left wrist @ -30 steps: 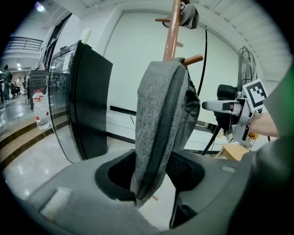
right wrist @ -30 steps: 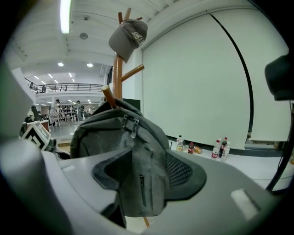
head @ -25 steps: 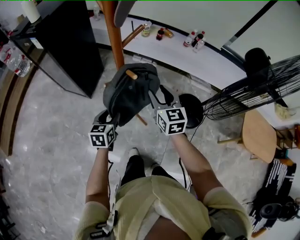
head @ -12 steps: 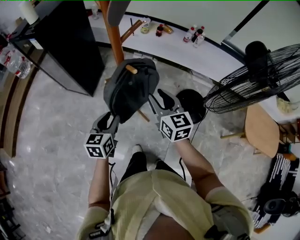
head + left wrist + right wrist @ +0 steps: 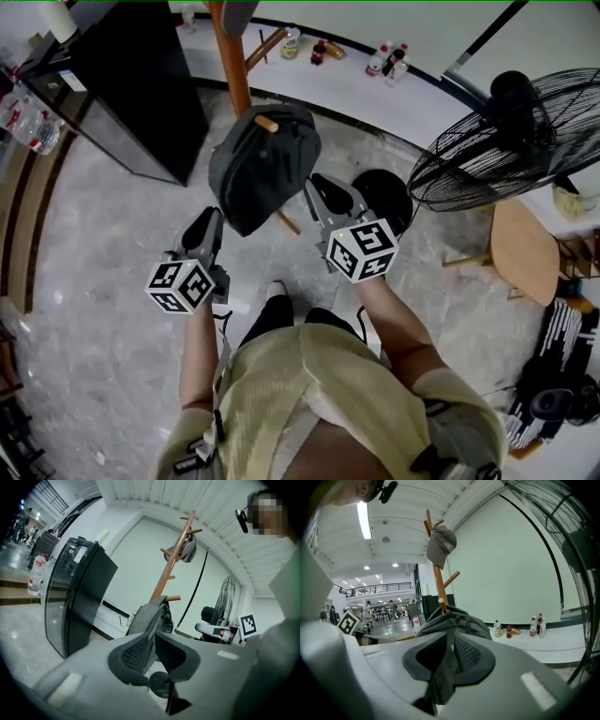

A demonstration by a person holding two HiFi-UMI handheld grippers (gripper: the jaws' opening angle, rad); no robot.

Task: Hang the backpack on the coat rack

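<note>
Above the marble floor (image 5: 84, 244), hanging already on the coat rack (image 5: 232, 66) peg (image 5: 266, 123): backpack (image 5: 262, 169); left gripper (image 5: 208, 225), right gripper (image 5: 326, 192) just closing empty, nearly together; seemingly nothing remaining.

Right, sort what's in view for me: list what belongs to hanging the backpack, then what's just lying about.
For the job:
backpack, already hanging on a peg
coat rack

Just lying about:
cap on the rack
standing fan
black cabinet
bottles on the ledge
round wooden table
</note>
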